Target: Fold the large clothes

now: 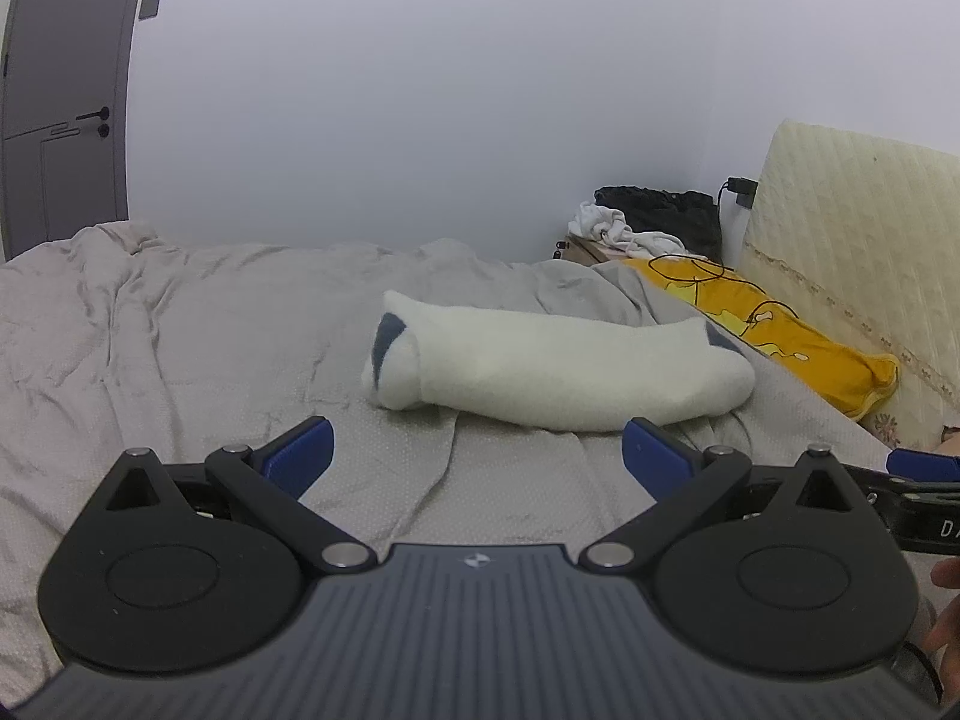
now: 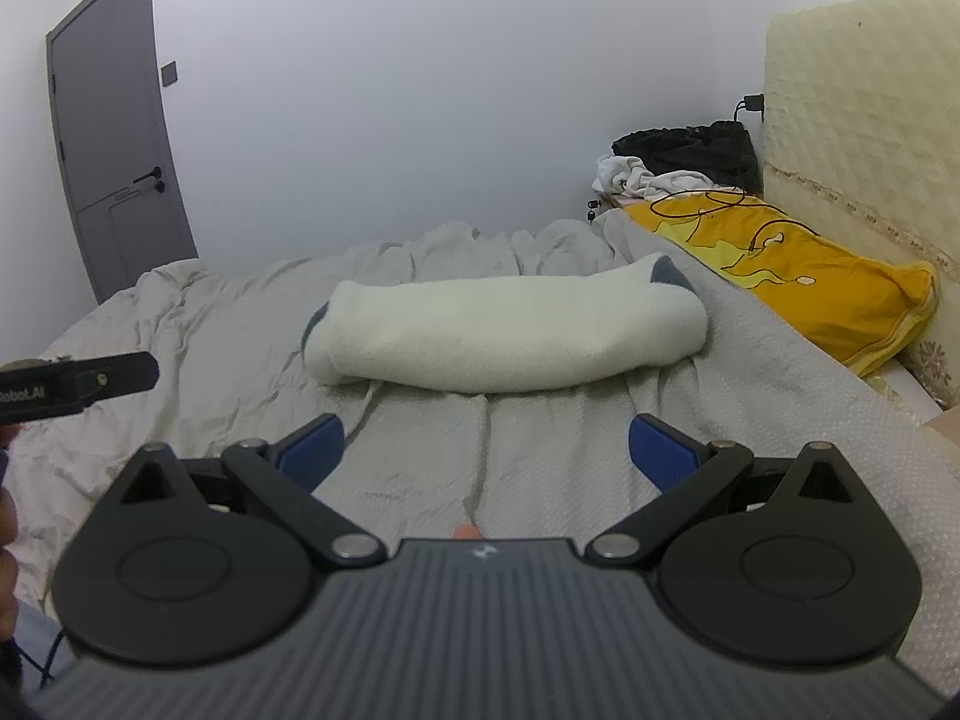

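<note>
A white fleece garment with dark blue patches (image 1: 558,369) lies folded into a long bundle across the grey bed; it also shows in the right wrist view (image 2: 507,333). My left gripper (image 1: 477,450) is open and empty, held above the sheet just short of the bundle. My right gripper (image 2: 486,447) is open and empty too, a little in front of the bundle's near edge. Part of the right gripper shows at the right edge of the left wrist view (image 1: 924,480). Part of the left gripper shows at the left of the right wrist view (image 2: 78,387).
The rumpled grey bedsheet (image 1: 180,348) covers the bed. A yellow pillow (image 2: 828,288) with a black cable lies at the right beside a cream headboard pad (image 2: 864,120). Dark and white clothes (image 2: 678,162) pile at the back right. A grey door (image 2: 114,150) stands far left.
</note>
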Demonstrator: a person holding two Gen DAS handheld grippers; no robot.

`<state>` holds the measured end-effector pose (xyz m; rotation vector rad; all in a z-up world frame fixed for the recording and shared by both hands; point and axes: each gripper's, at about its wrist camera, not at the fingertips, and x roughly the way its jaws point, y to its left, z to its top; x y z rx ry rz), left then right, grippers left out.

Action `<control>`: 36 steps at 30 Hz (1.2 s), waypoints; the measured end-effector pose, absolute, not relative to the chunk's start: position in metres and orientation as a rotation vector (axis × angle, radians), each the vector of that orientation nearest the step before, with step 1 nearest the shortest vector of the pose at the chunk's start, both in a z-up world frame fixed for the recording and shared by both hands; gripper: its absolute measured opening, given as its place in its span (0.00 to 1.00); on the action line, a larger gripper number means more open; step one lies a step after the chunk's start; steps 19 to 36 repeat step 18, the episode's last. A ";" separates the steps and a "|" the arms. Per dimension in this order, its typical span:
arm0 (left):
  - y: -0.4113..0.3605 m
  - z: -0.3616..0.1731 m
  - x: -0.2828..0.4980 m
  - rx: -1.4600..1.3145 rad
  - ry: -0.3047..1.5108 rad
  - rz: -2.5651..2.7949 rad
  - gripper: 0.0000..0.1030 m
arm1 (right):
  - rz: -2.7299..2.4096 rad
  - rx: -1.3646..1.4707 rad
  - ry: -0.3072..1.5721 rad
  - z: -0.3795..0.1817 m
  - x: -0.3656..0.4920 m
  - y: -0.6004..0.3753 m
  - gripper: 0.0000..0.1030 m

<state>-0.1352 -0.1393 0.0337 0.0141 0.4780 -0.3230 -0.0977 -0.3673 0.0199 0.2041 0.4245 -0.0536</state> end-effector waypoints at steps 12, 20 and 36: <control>-0.139 0.032 -0.133 0.012 0.483 -0.337 1.00 | -0.042 0.202 0.434 0.018 -0.097 -0.366 1.00; -0.139 0.032 -0.134 0.016 0.482 -0.336 1.00 | -0.043 0.201 0.432 0.019 -0.096 -0.365 1.00; -0.139 0.032 -0.134 0.016 0.482 -0.336 1.00 | -0.043 0.201 0.432 0.019 -0.096 -0.365 1.00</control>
